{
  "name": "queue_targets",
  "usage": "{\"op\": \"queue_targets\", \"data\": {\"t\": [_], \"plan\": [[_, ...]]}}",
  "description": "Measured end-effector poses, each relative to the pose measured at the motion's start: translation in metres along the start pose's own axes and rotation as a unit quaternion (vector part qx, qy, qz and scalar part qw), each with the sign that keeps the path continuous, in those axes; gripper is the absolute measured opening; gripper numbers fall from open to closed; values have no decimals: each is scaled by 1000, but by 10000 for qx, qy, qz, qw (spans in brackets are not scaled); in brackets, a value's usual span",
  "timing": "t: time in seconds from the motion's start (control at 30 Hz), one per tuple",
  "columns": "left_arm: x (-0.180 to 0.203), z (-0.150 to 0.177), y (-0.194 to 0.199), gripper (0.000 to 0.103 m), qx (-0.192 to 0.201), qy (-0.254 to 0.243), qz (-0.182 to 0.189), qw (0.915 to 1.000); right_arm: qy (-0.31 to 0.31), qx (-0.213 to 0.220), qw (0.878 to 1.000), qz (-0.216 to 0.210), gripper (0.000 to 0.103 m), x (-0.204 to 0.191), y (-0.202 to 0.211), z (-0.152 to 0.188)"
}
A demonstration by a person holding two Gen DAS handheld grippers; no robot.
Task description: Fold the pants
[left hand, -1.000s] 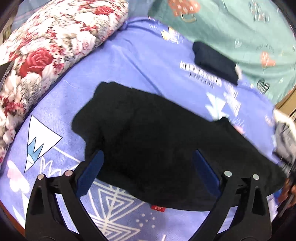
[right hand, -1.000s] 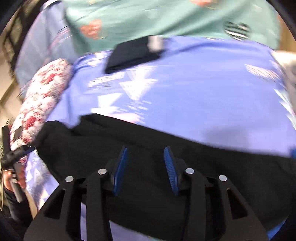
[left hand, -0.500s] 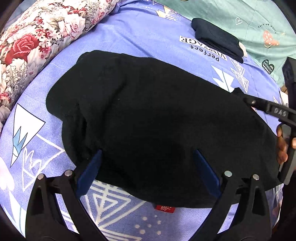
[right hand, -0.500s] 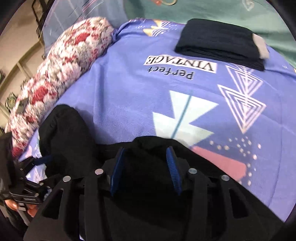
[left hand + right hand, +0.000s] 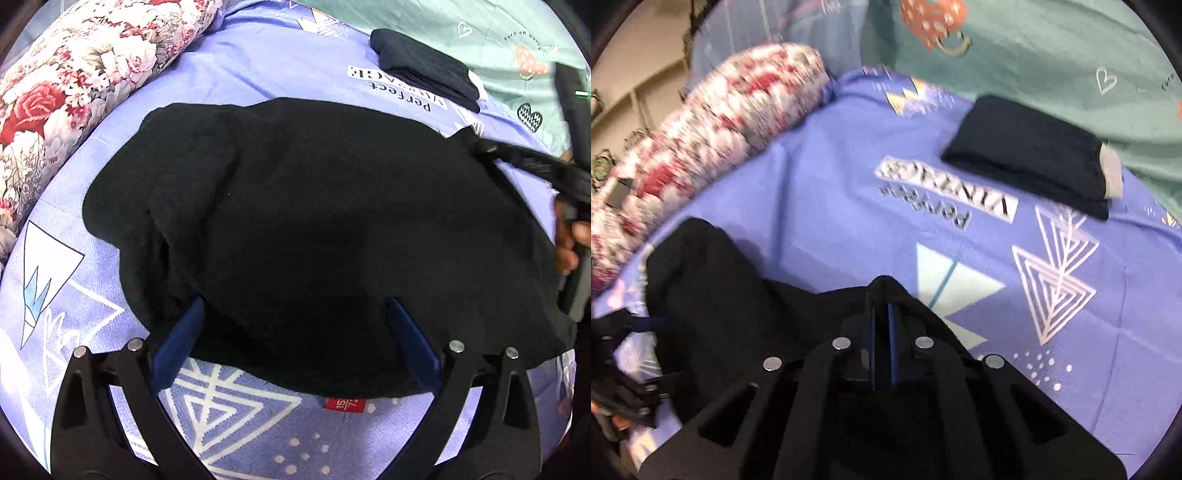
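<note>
Covering the whole scene, a bed under a purple printed sheet (image 5: 236, 74) serves as the folding surface.

- Floral bolster (image 5: 74, 66): far left, along the sheet's edge, clear of the work.
- Teal blanket (image 5: 1052, 55): far right, beyond the sheet.
- Black pants (image 5: 314, 229): bunched in a broad heap at the near middle of the sheet, a red label (image 5: 341, 404) showing under the near hem; judged only partly folded.
- Folded dark garment (image 5: 1030, 170): far right on the sheet, well apart from the pants, apparently a finished piece set aside.
- Left tongs (image 5: 295, 325): wide apart, straddling the near edge of the pants with neither pad pressing; probably placed for a second hold.
- Right tongs (image 5: 882, 325): have just been closing and now stand pinched together on the far right corner of the pants, likely to lift it for the fold.
</note>
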State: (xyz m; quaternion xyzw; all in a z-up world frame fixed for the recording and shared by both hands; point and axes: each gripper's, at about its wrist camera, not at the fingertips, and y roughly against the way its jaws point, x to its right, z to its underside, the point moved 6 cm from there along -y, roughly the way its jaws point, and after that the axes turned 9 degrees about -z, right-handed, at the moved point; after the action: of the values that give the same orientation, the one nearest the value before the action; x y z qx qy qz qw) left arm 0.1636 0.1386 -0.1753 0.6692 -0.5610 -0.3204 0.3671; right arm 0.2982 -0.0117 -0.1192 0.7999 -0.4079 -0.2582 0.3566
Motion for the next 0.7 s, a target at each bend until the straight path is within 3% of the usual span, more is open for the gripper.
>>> {"op": "queue_targets", "data": {"t": [0.07,0.13,0.23,0.27,0.4,0.5,0.57,0.67,0.7], "plan": [[1,0,-1,99,-16,-69,-36,10000,-212,-111,9997,-9,4,10,-21,9],[0,0,1,99,-35,-59,-16,10000,-196,87,9997,107,4,10,-17,9],[-3,-2,11,99,-64,-52,28,10000,-217,340,9933,1087,13,28,3,4],[-5,-3,15,99,-45,-28,28,10000,-346,390,9915,1191,17,36,10,4],[-22,-22,34,99,355,163,-110,9992,-616,457,9963,376,18,36,36,6],[-29,-31,26,99,250,304,-172,9991,-316,172,9985,-409,18,4,28,12],[-30,-34,14,99,58,286,-282,9992,-140,-49,9988,-464,18,-6,18,16],[-33,-33,-6,99,-166,55,-566,9982,113,-320,9994,92,17,-1,-5,24],[-37,-32,-11,99,-255,7,-600,9979,89,-259,9994,227,11,6,-4,24]]}}
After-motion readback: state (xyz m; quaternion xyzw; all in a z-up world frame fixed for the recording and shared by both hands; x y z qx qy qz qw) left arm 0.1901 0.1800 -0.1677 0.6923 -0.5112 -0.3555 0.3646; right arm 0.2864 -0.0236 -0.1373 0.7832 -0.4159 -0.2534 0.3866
